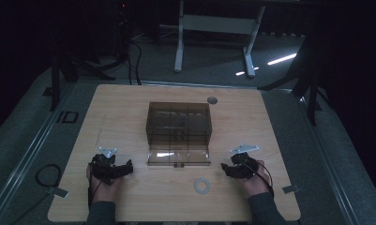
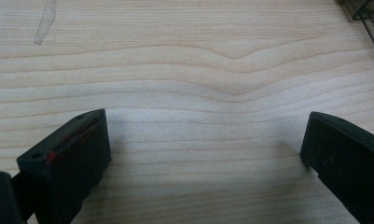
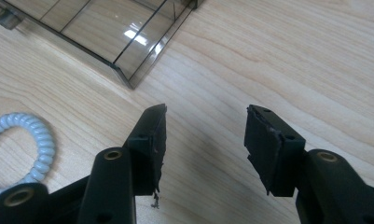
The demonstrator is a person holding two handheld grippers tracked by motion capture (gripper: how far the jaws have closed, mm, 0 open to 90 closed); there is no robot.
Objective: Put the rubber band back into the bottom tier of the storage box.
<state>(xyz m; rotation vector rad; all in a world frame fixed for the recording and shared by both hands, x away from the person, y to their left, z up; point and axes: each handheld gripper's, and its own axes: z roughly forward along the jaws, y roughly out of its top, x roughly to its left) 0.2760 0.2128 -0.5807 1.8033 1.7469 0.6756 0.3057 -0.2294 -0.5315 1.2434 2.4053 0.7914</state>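
From the high view, a smoky clear box stands at the middle of the wooden table, its lid folded flat toward the near edge. A pale coiled ring lies near the near edge, between the two hands and closer to the right gripper. The left gripper rests toward the near left corner.

In the left gripper view, the jaws stand wide apart over bare wood, nothing between them.

In the right gripper view, the jaws are apart with nothing between them; the coiled ring lies to their left, and the box lid sits beyond.
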